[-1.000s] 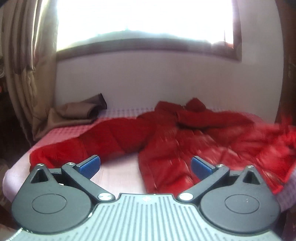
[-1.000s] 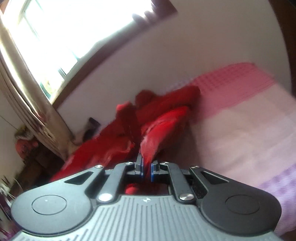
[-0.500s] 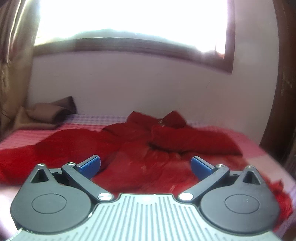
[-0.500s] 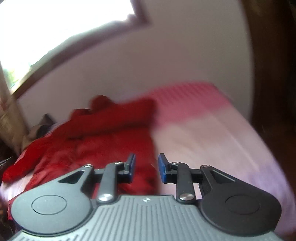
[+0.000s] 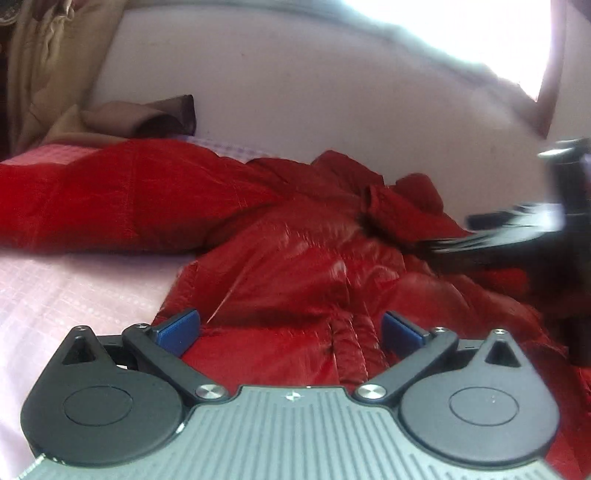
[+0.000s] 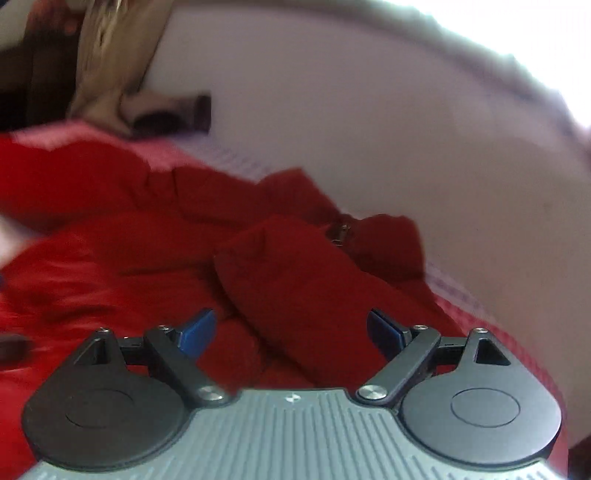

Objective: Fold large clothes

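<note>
Both your grippers, left gripper point(image 5: 290, 328) and right gripper point(image 6: 291, 330), hung open-jawed over the red jacket point(image 5: 295, 258) (neither holding cloth), probably picking fold points.

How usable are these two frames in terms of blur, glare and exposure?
Left wrist view: the red jacket is fairly sharp with shiny glare on its front; the window is blown out white; the right gripper at the right edge is motion-smeared. Right wrist view: blurred throughout, jacket folds soft, the top right overexposed; only the right gripper's own fingers look crisp.
</note>
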A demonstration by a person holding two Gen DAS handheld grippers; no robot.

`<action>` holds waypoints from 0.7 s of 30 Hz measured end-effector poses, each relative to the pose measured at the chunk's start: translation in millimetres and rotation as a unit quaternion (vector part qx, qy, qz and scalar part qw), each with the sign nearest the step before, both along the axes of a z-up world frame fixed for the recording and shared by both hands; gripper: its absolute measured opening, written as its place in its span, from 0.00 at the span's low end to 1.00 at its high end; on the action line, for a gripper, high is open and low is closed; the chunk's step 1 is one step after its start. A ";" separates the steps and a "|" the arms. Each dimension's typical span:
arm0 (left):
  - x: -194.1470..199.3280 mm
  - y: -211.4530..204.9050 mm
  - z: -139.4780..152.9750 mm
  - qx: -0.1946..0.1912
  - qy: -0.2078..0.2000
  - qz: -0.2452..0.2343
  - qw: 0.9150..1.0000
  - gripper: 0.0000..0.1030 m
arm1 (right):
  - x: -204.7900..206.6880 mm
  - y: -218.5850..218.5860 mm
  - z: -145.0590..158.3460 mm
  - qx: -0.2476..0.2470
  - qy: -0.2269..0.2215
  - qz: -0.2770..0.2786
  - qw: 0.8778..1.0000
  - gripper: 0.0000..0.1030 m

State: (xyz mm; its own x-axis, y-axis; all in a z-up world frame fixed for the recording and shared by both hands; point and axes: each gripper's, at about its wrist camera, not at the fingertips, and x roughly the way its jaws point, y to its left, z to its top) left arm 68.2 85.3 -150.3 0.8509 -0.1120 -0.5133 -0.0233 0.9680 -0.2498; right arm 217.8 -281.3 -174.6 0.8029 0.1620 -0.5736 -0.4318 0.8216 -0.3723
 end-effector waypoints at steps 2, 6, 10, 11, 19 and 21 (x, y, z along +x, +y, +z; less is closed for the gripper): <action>-0.5 -5.1 -0.3 0.012 -0.003 -0.005 1.000 1.00 | 24.1 7.4 -16.6 -0.019 0.026 -0.001 0.999 0.49; -1.1 -6.7 -0.4 0.018 -0.007 -0.013 1.000 1.00 | 31.1 -21.8 2.3 -0.006 -0.008 -0.050 0.999 0.07; -1.3 -5.8 -3.1 0.012 -0.009 -0.013 1.000 1.00 | 12.6 -128.3 54.4 0.033 -0.089 -0.154 0.984 0.07; -1.5 -5.9 -3.5 0.012 -0.010 -0.012 1.000 1.00 | 7.9 -164.4 65.9 0.036 -0.102 -0.191 0.976 0.07; -0.9 -6.6 -2.5 0.025 -0.008 -0.014 1.000 1.00 | -40.7 -419.2 64.7 0.098 -0.036 -0.430 0.897 0.12; 0.5 -9.1 -1.9 0.032 -0.006 -0.016 0.999 1.00 | -61.1 -453.3 44.7 0.132 -0.013 -0.470 0.873 0.20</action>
State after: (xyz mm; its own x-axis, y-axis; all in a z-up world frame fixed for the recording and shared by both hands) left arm 68.7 76.3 -152.2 0.8536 -0.1069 -0.5098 0.0107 0.9821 -0.1880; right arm 156.7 -734.6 -129.9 0.6635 -0.4519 -0.5963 0.4851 0.8666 -0.1169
